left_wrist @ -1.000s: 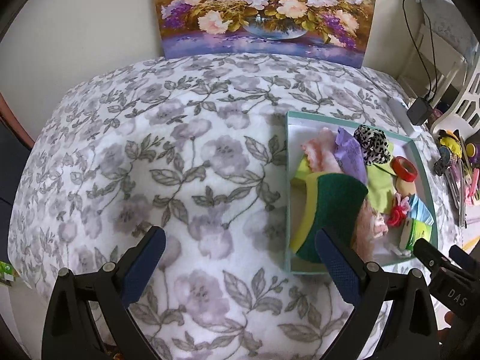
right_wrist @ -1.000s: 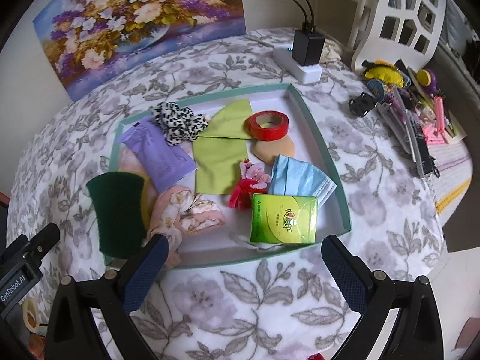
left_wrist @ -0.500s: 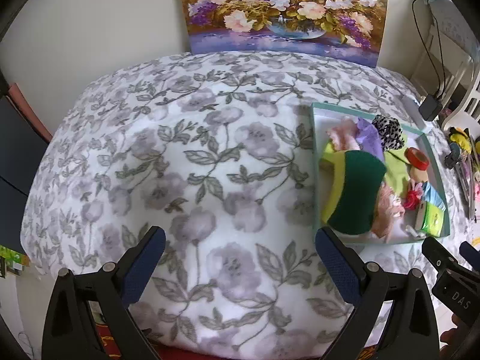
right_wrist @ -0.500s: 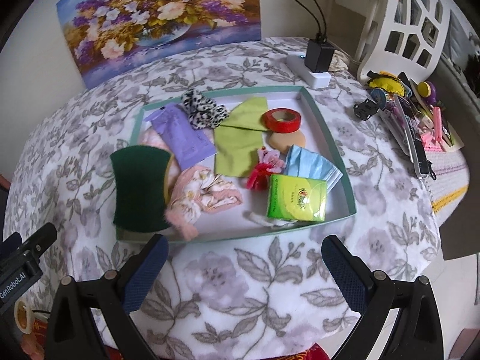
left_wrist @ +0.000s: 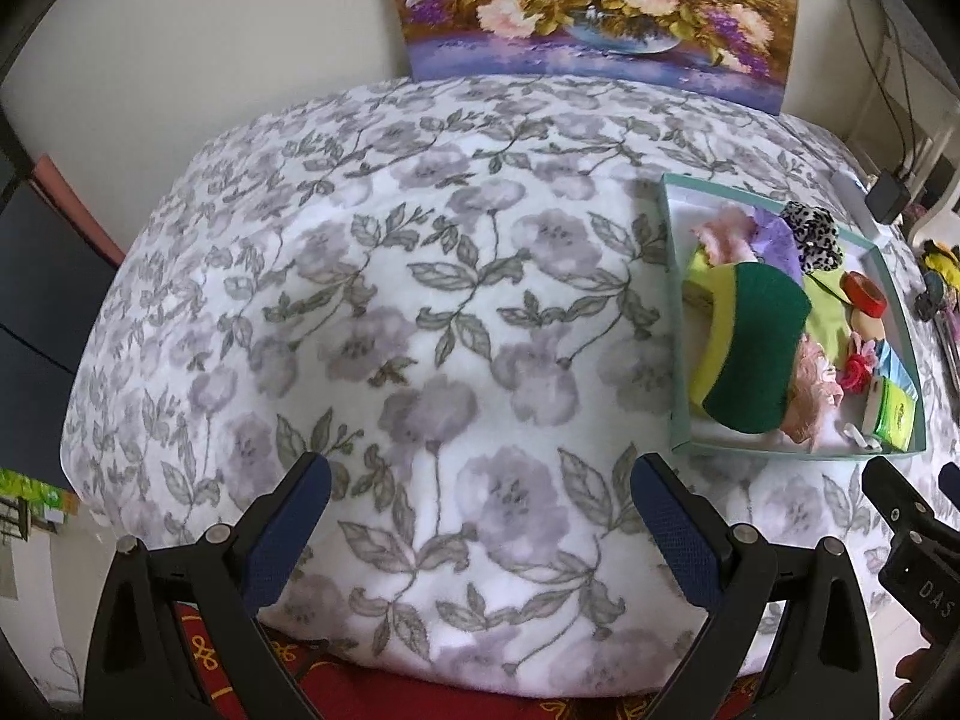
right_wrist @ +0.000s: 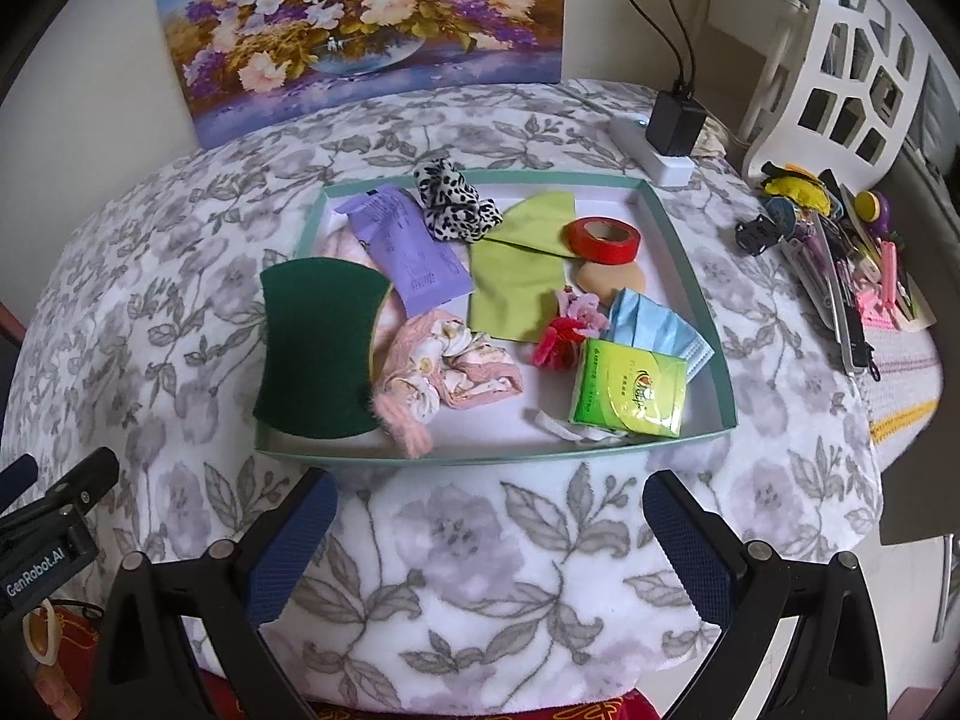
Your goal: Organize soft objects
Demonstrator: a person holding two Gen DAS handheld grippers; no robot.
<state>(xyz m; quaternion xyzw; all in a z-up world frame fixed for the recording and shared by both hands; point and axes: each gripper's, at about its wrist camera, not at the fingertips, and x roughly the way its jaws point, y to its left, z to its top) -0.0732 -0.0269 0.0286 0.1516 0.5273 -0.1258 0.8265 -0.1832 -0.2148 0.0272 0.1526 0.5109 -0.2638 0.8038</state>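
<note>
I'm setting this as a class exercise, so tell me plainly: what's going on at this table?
A person holds two grippers, both open and empty. The left gripper hovers over bare floral cloth; the right gripper hangs just short of the teal tray. Nothing is being handled: the green sponge, tissue pack, red tape roll and face mask all lie in the tray.

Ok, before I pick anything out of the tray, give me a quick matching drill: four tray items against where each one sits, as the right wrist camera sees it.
Items:
1. dark green scouring sponge
2. red roll of tape
3. bright green tissue packet
4. black-and-white leopard-print scrunchie

Places in the shallow teal-rimmed tray:
A. near right corner
B. far edge, towards the middle
C. left side, overhanging the rim
D. far right part, partly on the yellow-green cloth

Pairs: 1-C, 2-D, 3-A, 4-B
</note>
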